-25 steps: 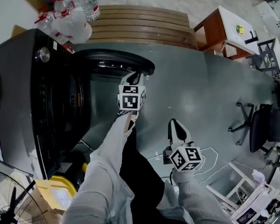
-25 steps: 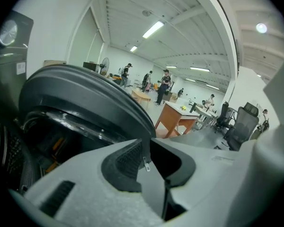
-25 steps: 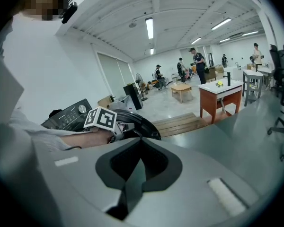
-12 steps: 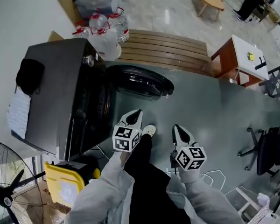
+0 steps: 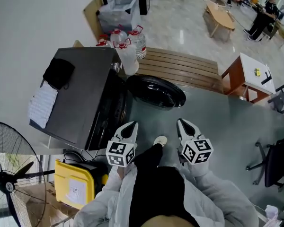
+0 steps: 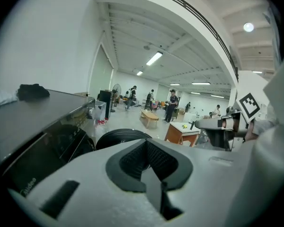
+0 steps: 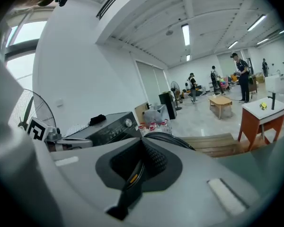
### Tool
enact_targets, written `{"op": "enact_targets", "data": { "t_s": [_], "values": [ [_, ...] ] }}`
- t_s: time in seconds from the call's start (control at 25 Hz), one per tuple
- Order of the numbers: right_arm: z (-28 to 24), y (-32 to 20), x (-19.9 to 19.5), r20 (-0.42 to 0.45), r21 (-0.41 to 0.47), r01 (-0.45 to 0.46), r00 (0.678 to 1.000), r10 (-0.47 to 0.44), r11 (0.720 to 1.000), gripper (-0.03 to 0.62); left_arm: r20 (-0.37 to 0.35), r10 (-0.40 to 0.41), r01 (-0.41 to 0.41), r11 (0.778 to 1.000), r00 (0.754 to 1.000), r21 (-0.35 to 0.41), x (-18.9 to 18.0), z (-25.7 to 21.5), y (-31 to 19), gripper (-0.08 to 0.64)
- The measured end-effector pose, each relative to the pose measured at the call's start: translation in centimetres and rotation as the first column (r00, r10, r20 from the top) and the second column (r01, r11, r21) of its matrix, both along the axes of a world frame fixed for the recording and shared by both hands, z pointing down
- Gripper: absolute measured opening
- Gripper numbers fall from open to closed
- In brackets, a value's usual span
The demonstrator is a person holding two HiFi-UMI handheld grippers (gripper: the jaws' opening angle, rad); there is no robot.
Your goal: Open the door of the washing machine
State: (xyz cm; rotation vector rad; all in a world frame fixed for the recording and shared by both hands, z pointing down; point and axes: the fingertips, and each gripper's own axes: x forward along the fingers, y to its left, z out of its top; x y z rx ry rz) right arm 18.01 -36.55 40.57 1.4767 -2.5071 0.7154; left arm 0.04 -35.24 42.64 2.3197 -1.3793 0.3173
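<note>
The dark grey washing machine (image 5: pixel 80 96) stands at the left of the head view, and its round black door (image 5: pixel 156 91) is swung wide open to the right of the drum. My left gripper (image 5: pixel 131 125) hangs in the air in front of the machine, shut with nothing in it and well clear of the door. My right gripper (image 5: pixel 181 123) is beside it, also shut and empty. In the left gripper view the door (image 6: pixel 119 137) shows just beyond the closed jaws. The right gripper view has the machine (image 7: pixel 109 126) and the door's rim (image 7: pixel 170 140) behind its jaws.
Large water bottles (image 5: pixel 128 44) stand behind the machine next to a slatted wooden platform (image 5: pixel 184 70). A black cloth (image 5: pixel 59 73) and paper (image 5: pixel 41 105) lie on top. A yellow box (image 5: pixel 75 186) and a fan (image 5: pixel 8 176) are at lower left, a red-brown desk (image 5: pixel 248 77) at the right.
My left gripper has come away from the door's edge and back toward my body. Both grippers have risen, and the view now takes in the whole machine from higher up.
</note>
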Motion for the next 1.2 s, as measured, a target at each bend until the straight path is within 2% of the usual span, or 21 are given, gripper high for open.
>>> {"op": "enact_targets", "data": {
  "t_s": [0.28,0.8,1.2],
  "values": [
    [-2.3,-0.2,-0.8,-0.049,0.069,0.043,0.998,-0.04,0.997,0.012,-0.048,-0.06,0.063,0.997,0.997,0.042,-2.3,-1.7,1.3,0.003],
    [-1.7,2.0,-2.1,-0.052,0.04,0.066,0.997,-0.064,0.997,0.012,-0.063,-0.1,0.103,0.994,0.993,0.036,-4.0,-1.5,3.8,0.003],
    [-1.2,2.7,-1.9,-0.048,0.028,0.081,0.996,-0.08,0.996,0.012,-0.054,-0.088,0.089,0.996,0.995,0.031,-3.4,-1.3,4.0,0.003]
  ]
}}
